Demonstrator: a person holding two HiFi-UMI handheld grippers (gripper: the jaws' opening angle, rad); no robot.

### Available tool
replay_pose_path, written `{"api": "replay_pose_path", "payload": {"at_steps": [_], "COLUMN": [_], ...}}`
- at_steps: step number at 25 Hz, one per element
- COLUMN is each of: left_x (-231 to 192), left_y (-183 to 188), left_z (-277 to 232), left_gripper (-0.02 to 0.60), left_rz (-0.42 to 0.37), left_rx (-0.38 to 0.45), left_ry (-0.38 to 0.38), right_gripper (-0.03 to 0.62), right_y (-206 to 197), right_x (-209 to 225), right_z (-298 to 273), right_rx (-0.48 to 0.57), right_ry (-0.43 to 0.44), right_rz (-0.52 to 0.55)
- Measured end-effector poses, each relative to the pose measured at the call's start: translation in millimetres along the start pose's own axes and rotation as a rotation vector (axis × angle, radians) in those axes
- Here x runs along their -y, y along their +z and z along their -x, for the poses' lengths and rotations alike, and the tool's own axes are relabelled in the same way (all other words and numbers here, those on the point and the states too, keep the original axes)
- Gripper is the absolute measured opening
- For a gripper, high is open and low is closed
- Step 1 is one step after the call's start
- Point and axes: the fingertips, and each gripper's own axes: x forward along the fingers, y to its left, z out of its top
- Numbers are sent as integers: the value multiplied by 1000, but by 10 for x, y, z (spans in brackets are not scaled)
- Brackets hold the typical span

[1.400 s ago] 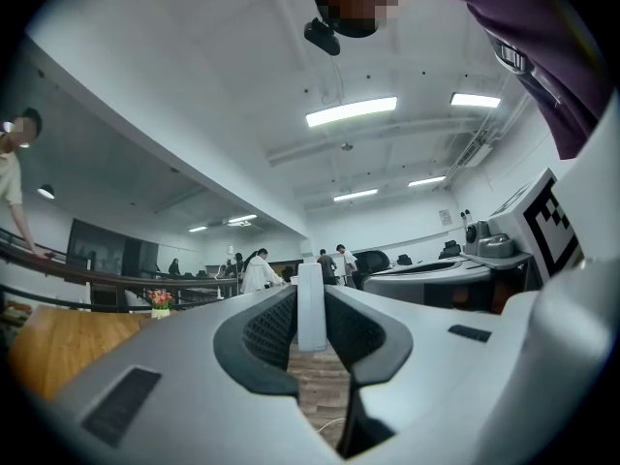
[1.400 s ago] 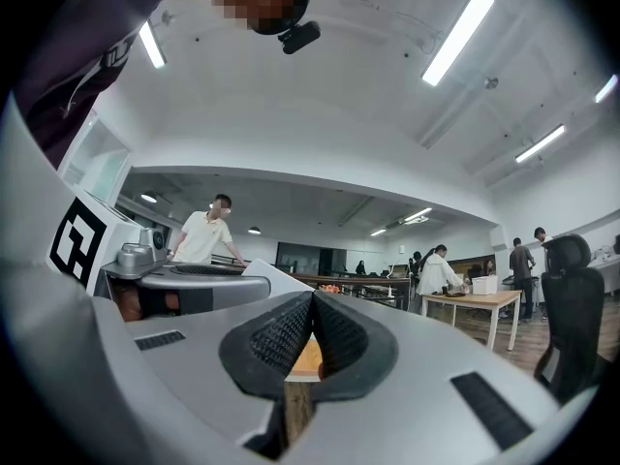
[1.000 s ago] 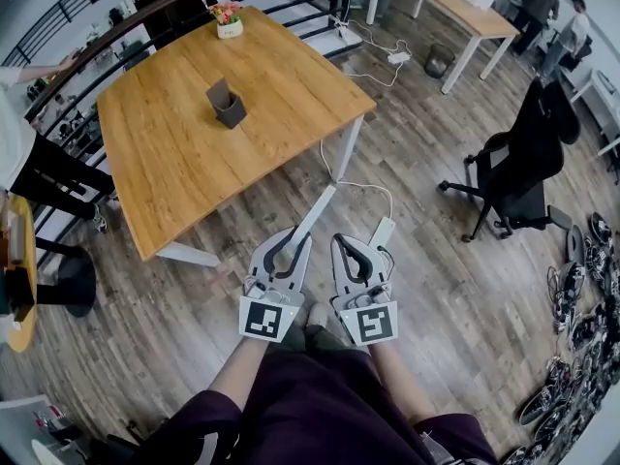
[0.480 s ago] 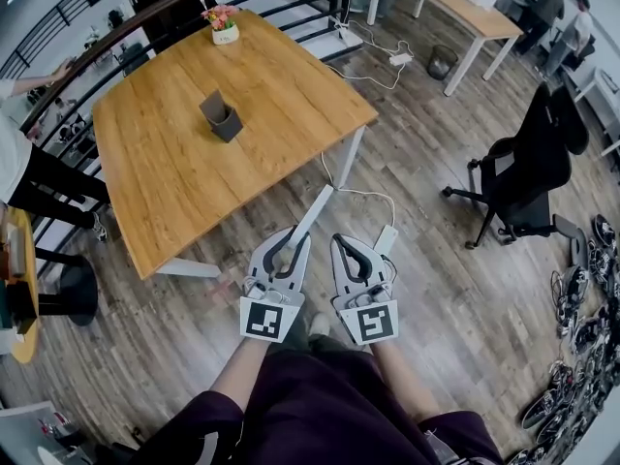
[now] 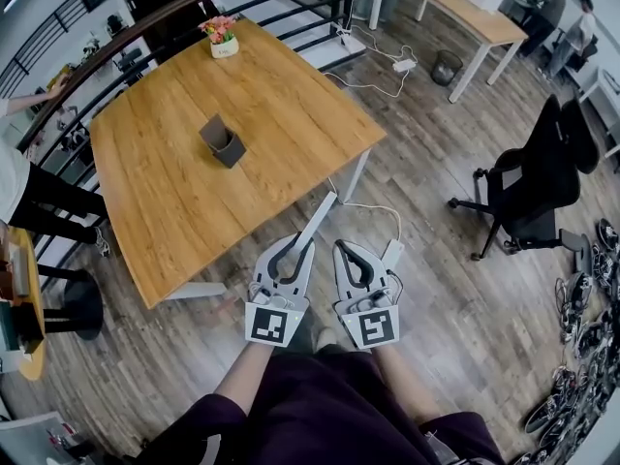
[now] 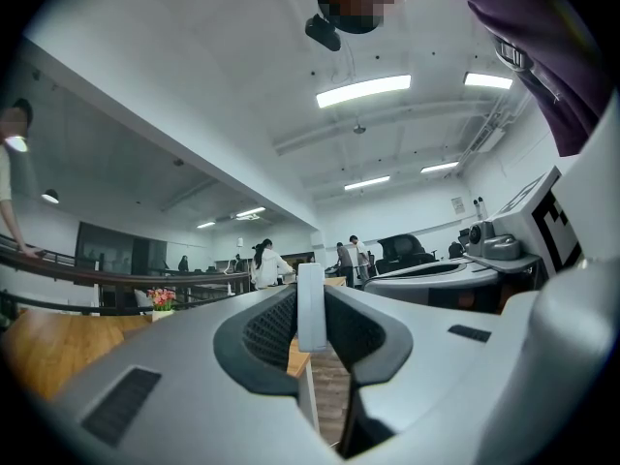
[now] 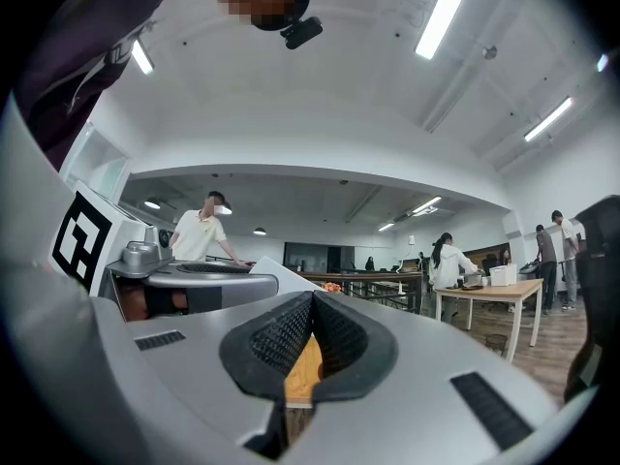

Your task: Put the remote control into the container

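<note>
A dark grey open-topped container (image 5: 225,141) stands near the middle of the wooden table (image 5: 174,201). My left gripper (image 5: 296,250) is shut on a long pale remote control (image 5: 316,222), which sticks out past the jaws toward the table's near corner. In the left gripper view the remote (image 6: 311,305) shows as a white slab pinched between the left gripper's (image 6: 312,329) dark pads. My right gripper (image 5: 348,250) is held beside it over the floor, shut and holding nothing. In its own view the right gripper's (image 7: 308,310) pads meet, with the table (image 7: 303,371) showing below them.
A small pot of flowers (image 5: 222,38) sits at the table's far edge, by a railing (image 5: 145,22). A black office chair (image 5: 533,177) stands to the right. White cables and a power strip (image 5: 392,253) lie on the wood floor. People stand at the left edge and far right.
The table and container have slid lower and nearer in the head view. Both grippers keep their pose side by side, the left still holding the remote.
</note>
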Motion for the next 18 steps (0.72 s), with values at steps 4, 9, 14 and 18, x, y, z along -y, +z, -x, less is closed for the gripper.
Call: {"api": "replay_pose_path", "payload": {"at_steps": [4,9,14,18], "left_x": [-224,-500,-787,-943], "left_y": [-44,-97,-138,-139], "left_z": [-217,-479,-633,-721], "left_gripper": [81,81,81,81], "left_rz": [2,7,25,38], "left_rx": [-1,-7,-15,-10], "left_ry": [-13,-40,-75,-82], "right_gripper": [17,17,17,17], "right_y": [-58,-123,-161,-163], "right_x": [76,200,211,216], "right_z": [-294,-665,-998,-1189], "right_rx": [-9,-21,-26,-23], "right_ry": [-13,-44,-81,-94], "right_rz": [-2,6,11,17]}}
